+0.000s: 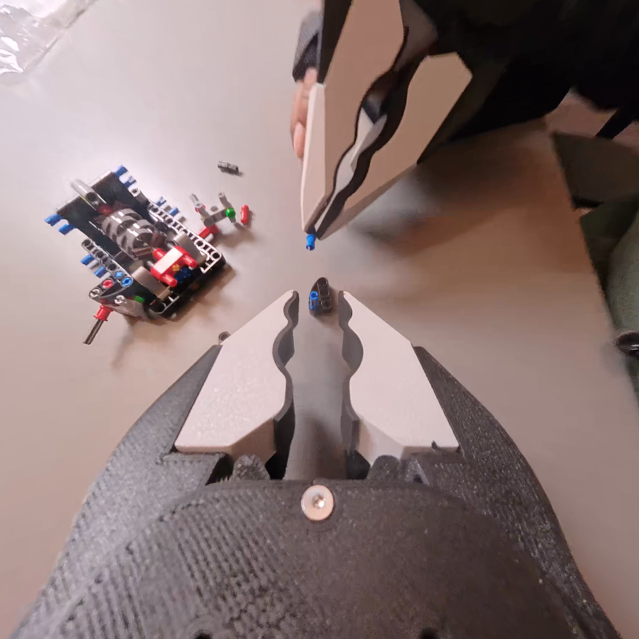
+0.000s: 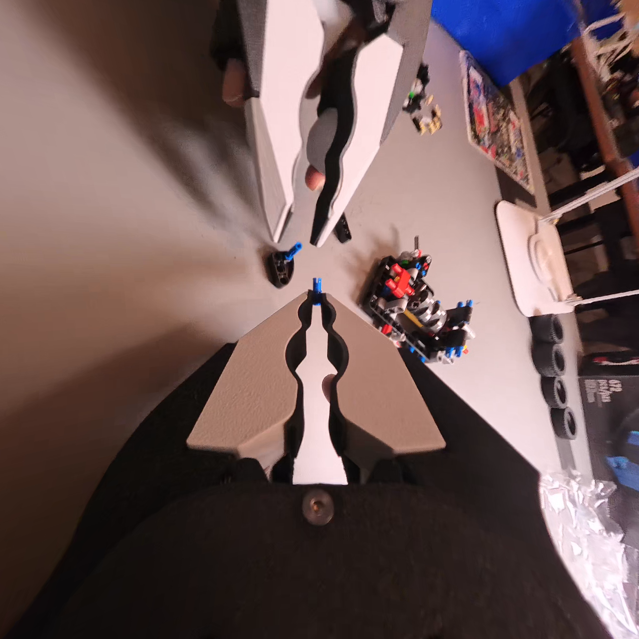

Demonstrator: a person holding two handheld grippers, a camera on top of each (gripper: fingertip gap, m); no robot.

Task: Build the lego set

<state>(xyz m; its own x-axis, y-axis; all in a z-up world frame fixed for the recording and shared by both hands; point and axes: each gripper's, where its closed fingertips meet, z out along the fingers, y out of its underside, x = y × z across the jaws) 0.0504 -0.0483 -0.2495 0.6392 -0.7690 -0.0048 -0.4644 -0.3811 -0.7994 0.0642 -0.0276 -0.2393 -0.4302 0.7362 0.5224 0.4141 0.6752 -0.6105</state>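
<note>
A small black curved piece [image 1: 321, 298] with a blue pin in it lies on the table, seen between the tips of my open left gripper [image 1: 318, 295]. In the right wrist view the same piece [image 2: 280, 270] lies just below the left gripper [image 2: 299, 242], apart from its tips. My right gripper [image 2: 316, 296] is shut on a loose blue pin [image 2: 317, 287] and holds it a little above the table, close to the black piece. The right gripper [image 1: 313, 234] and its pin [image 1: 310, 241] also show in the left wrist view. The half-built model [image 1: 138, 249] [image 2: 418, 311] lies to the side.
Loose small parts [image 1: 221, 211] and a dark pin [image 1: 228, 167] lie near the model. Another black piece [image 2: 342, 228] lies by the left gripper. Several black tyres [image 2: 553, 380], a white stand base [image 2: 532, 259], a dark box [image 2: 608, 397] and a plastic bag [image 2: 587, 536] line the table's edge.
</note>
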